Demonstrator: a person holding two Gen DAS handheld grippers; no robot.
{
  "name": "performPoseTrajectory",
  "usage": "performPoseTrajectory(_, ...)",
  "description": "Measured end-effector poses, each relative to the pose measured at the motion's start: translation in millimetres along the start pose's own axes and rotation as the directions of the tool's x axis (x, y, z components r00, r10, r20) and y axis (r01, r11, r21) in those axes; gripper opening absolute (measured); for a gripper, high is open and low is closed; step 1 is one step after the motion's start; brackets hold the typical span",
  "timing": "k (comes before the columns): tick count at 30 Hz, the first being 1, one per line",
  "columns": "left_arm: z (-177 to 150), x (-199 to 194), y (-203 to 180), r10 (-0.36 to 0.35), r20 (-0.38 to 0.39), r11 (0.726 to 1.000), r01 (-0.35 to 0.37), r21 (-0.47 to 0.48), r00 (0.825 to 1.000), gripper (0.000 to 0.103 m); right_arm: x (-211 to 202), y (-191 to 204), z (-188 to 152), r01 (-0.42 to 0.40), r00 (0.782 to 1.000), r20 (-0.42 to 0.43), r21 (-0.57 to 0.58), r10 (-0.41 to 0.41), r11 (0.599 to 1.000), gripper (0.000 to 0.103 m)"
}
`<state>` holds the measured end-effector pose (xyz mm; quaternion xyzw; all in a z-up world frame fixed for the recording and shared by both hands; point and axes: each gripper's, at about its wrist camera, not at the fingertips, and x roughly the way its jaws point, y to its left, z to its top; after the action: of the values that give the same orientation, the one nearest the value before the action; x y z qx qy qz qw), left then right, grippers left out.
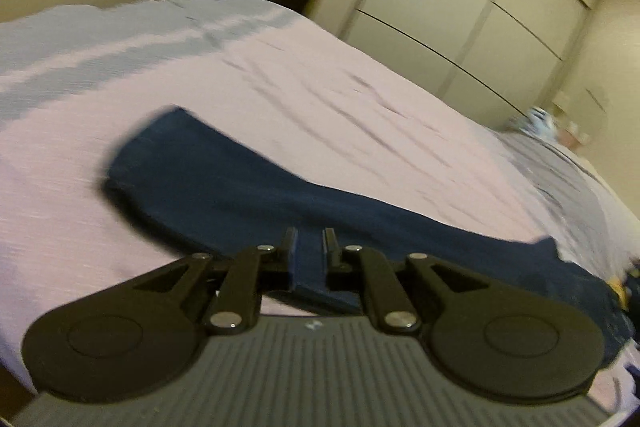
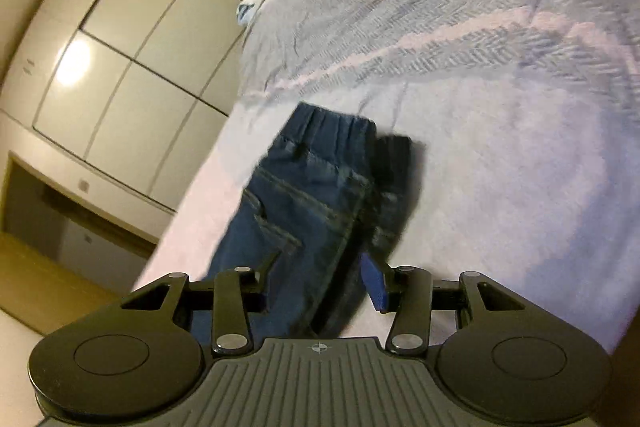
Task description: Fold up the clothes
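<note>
Left gripper (image 1: 308,251) jaws narrowly parted; right gripper (image 2: 320,279) jaws wide apart.

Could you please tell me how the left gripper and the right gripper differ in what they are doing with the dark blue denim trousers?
The left gripper has its jaws nearly closed, pinching a fold of the dark blue denim trousers; the right gripper has its jaws wide apart, straddling the trousers without clamping them. Both are black two-finger grippers with blue pads, working over the same pale lilac bedspread.

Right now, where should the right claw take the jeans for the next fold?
Likely the leg end of the jeans, nearest the right claw, coming in along the legs. The elastic waistband lies far away; the open jaws already straddle the narrow stacked legs.
</note>
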<state>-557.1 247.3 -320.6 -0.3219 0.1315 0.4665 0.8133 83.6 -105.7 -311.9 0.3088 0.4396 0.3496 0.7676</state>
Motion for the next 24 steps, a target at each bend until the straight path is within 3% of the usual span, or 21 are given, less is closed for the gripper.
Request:
performPoseTrajectory(7,-17.6,40.9,-41.6,-0.108,-0.093,0.994,0.11,0.019,0.99,0.007,37.8,-17.3,25.5,0.016,1.0,-0.003,0.046,-0.016,0.999,0.045)
performPoseTrajectory(10,-19.9,59.9,-51.5,-0.11,-0.116,0.992,0.116,0.049,0.987,0.007,53.0,-28.3,29.8,0.039,0.999,-0.03,0.066,-0.037,0.997,0.016)
performPoseTrajectory(13,-19.0,70.9,-58.2,-0.115,-0.13,0.991,0.123,0.057,0.985,0.007,35.7,-15.4,29.6,0.015,1.0,0.008,-0.043,-0.015,0.999,0.012)
performPoseTrajectory(15,-19.4,76.7,-62.9,-0.114,-0.139,0.989,0.125,0.074,0.984,0.007,28.0,-5.0,26.5,0.052,0.998,0.029,-0.132,-0.049,0.99,0.012)
performPoseTrajectory(19,-25.1,88.3,-77.6,-0.101,-0.174,0.984,0.125,0.129,0.979,0.007,57.5,-1.1,13.0,0.189,0.978,-0.029,-0.299,-0.207,0.935,0.014)
performPoseTrajectory(22,-29.8,85.0,-98.9,-0.113,-0.179,0.966,0.15,0.21,0.977,0.007,43.4,17.8,8.4,0.233,0.97,0.025,-0.377,-0.242,0.896,0.019)
performPoseTrajectory(24,-35.2,82.6,-116.6,-0.132,-0.188,0.945,0.181,0.273,0.973,0.007,25.9,42.7,-5.8,0.307,0.951,0.134,-0.47,-0.277,0.828,0.021)
